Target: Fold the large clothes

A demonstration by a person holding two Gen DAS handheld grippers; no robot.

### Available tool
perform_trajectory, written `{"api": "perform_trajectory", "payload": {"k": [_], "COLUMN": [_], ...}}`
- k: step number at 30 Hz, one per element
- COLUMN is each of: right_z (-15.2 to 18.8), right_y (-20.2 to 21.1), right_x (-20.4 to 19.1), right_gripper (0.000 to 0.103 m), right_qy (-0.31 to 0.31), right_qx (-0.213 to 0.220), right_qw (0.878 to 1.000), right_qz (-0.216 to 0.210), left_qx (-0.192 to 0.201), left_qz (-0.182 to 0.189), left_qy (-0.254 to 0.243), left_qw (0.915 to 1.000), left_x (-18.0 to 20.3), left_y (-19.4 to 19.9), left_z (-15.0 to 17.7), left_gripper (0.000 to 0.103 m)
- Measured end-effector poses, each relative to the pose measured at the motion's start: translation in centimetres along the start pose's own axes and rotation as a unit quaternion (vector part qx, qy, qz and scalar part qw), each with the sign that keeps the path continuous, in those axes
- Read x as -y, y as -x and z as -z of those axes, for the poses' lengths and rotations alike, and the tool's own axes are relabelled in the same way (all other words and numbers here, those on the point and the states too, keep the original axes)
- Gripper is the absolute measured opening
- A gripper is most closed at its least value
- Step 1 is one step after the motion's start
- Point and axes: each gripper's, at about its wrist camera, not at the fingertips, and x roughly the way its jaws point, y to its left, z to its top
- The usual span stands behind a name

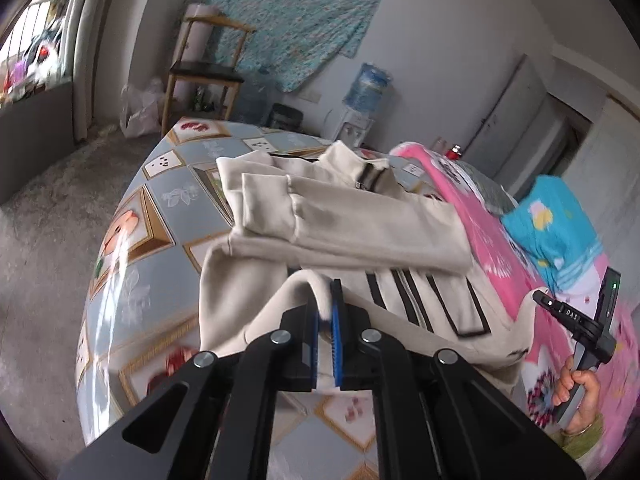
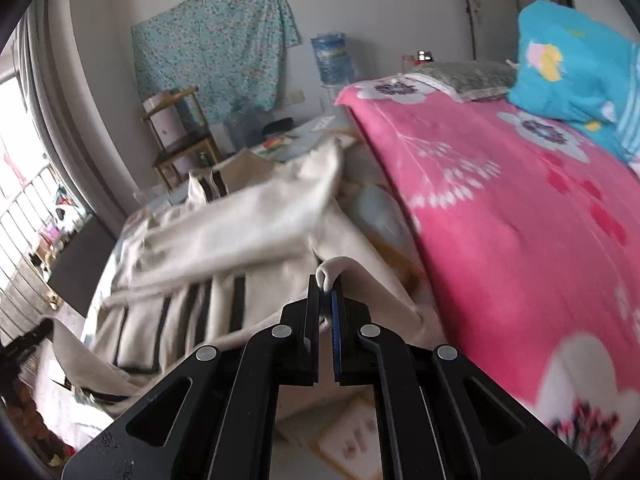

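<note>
A cream jacket (image 1: 352, 216) is spread on the table (image 1: 160, 208) at frame centre, its near hem clamped by the left gripper (image 1: 326, 300) and the right gripper (image 2: 326, 292). Both corners are best carried level and evenly toward the collar.

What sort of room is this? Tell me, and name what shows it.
Most likely a lived-in bedroom at home: a bed under a pink flowered blanket with a blue pillow, a water dispenser by the wall, and a wooden chair.

Left claw (image 1: 326, 292) clamped tight, right claw (image 2: 325, 288) clamped tight, both angled downward
</note>
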Motion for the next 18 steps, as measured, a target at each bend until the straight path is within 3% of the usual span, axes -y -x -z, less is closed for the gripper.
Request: {"api": "perform_trajectory", "payload": {"k": [7,13,15,18], "right_z": [-3.4,-2.4,-2.1,-1.9], "right_y": [-6.2,-10.8,-10.8,-9.8], "right_x": [0.5,1.2,1.7,1.9], "right_gripper": [0.005,0.008,0.017,0.050], "right_qy": [-0.022,-0.029,-0.042,-0.052], "right_qx": [-0.019,-0.062,-0.062,-0.056], "right_qw": [1.000,0.998,0.997,0.997], "right_qz": [-0.009,0.004,0.001,-0.014], "left_qx": [-0.032,-0.108,-0.114,-0.107], "left_qz": [-0.030,-0.058,-0.057,-0.068], "left_qy": [0.038,0.088,0.097,0.091], "left_qw": [0.9983,0.9886,0.9871,0.9878], "left_x": [-2.8,-5.4,-5.9,-6.1], "left_y": [-5.4,-10.2,-10.3,-9.4], "left_z": [-3.7,-3.3,-3.1,-3.2], "left_gripper": [0.005,0.008,0.009,0.023]}}
